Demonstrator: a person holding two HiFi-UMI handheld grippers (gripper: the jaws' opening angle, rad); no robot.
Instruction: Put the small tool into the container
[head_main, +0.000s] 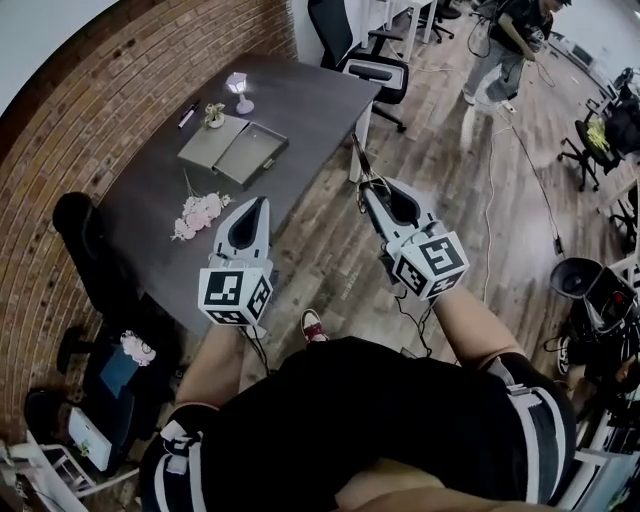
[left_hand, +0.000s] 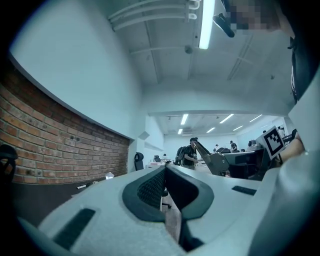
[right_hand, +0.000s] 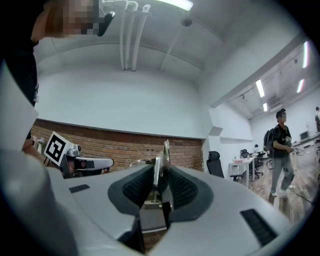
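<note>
Gripping small tool (right_hand: 163, 152) in right hand-held gripper (right_hand: 162, 170): jaws pressed on thin metal piece, tip poking out past jaws. Left hand-held gripper (left_hand: 165, 170): jaws together, nothing between. Both side by side over wooden floor (head_main: 330, 250), short of table (head_main: 310, 100). Flat grey container (head_main: 232, 150) on table, ahead of left hand-held gripper, well apart from tool. Pink flowers (head_main: 200, 212) on table, just left of left hand-held gripper.

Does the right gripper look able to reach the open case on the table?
Probably not yet: the right gripper, holding a small tool, hangs over the floor short of the table where the open case lies. Nothing blocks the way.
</note>
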